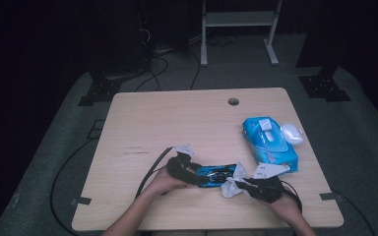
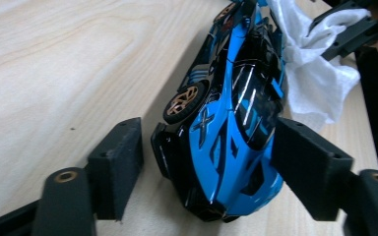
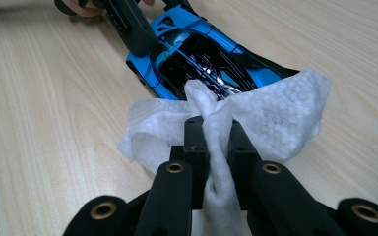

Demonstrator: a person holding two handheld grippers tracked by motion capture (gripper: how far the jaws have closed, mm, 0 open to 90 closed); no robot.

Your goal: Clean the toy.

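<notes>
A blue and black toy car (image 1: pixel 211 173) lies near the table's front edge, between my two grippers. My left gripper (image 2: pixel 206 167) stands open around one end of the car (image 2: pixel 231 128); one jaw touches its side and the other stands a small gap off. My right gripper (image 3: pixel 215 142) is shut on a bunched white wipe (image 3: pixel 275 118). The wipe drapes over the other end of the car (image 3: pixel 197 54). In the high view the left gripper (image 1: pixel 197 174) sits left of the car, and the right gripper (image 1: pixel 241 186) with the wipe (image 1: pixel 231 188) sits to its right.
A blue pack of wipes (image 1: pixel 270 145) lies at the table's right, with a small white object (image 1: pixel 292 132) beside it. A cable hole (image 1: pixel 233 102) sits near the far edge. A black cable (image 1: pixel 152 169) trails left from the left gripper. The wooden table (image 1: pixel 177 123) has bare room at the back and left.
</notes>
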